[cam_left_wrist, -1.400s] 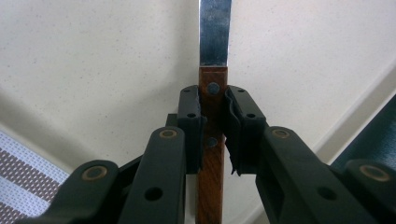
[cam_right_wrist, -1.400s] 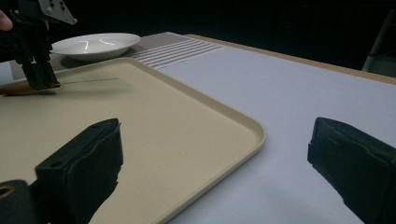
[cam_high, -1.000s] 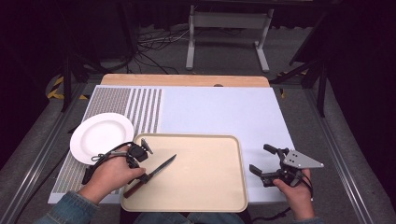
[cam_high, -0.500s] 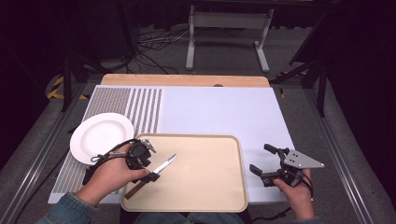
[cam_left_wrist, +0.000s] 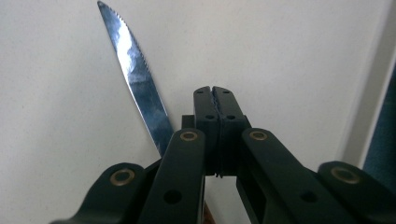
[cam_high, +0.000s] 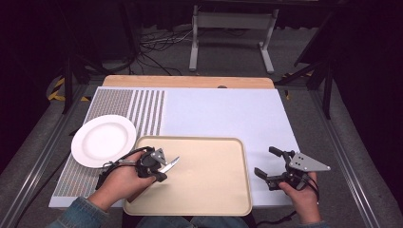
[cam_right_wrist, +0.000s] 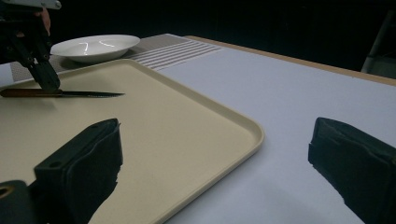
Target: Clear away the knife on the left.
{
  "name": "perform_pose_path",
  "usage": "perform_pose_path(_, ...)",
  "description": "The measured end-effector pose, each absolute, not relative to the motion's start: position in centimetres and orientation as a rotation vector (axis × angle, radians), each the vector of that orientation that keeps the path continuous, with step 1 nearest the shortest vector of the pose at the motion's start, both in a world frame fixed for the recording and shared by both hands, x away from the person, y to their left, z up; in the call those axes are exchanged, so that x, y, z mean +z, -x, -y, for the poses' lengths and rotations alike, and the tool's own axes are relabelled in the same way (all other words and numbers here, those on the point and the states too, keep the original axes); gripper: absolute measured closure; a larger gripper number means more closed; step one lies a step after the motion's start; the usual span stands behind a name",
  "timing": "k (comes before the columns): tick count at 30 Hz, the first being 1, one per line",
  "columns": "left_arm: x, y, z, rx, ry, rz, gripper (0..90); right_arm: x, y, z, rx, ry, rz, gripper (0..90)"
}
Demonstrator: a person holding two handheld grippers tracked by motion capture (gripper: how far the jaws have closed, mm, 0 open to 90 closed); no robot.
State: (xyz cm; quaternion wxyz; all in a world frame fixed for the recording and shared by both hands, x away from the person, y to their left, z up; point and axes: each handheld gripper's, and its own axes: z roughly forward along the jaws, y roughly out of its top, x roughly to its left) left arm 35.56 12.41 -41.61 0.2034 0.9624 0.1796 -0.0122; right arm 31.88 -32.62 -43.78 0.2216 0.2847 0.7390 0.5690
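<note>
Since 1 s ago, knife (cam_left_wrist: 137,88) lies flatter on tray (cam_high: 214,190); L tool (cam_high: 164,167) jaws just closed, pressed together w/ nothing between, blade at their 10 o'clock. R tool (cam_high: 270,163) wide open, empty, at tray's 3 o'clock. Plate (cam_high: 103,140) sits on worktop (cam_high: 223,111), 10 o'clock of tray.

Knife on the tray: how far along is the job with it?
Done: the knife lies flat on the tray. In hand: the left gripper has just been closing; its pads now meet, with the knife beside them, not between. Left: probably gripping the knife properly and moving it. The right gripper waits open.
</note>
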Motion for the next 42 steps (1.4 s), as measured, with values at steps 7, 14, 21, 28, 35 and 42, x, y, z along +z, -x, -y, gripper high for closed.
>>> perform_pose_path(7, -42.2, -35.7, -12.3, -0.043, -2.723, -0.498, 90.0, -43.8, -31.9, 32.6, 1.572, -0.784, -2.045, 3.4)
perform_pose_path(14, -42.6, -36.1, -12.7, -0.049, -2.739, -0.521, 90.0, -43.8, -31.9, 32.7, 1.573, -0.783, -2.046, 3.4)
perform_pose_path(21, -42.7, -36.3, -13.1, -0.016, -2.738, -0.557, 90.0, -43.8, -31.9, 32.6, 1.574, -0.784, -2.049, 3.4)
perform_pose_path(28, -42.8, -36.7, -13.6, -0.005, -2.724, -0.591, 90.0, -43.9, -31.9, 32.6, 1.573, -0.787, -2.050, 3.4)
perform_pose_path(35, -42.8, -37.1, -14.1, 0.032, -2.712, -0.628, 90.0, -43.9, -31.9, 32.6, 1.573, -0.787, -2.052, 3.4)
perform_pose_path(42, -42.8, -37.4, -14.8, 0.045, -2.702, -0.664, 90.0, -43.9, -31.9, 32.6, 1.574, -0.788, -2.051, 3.4)
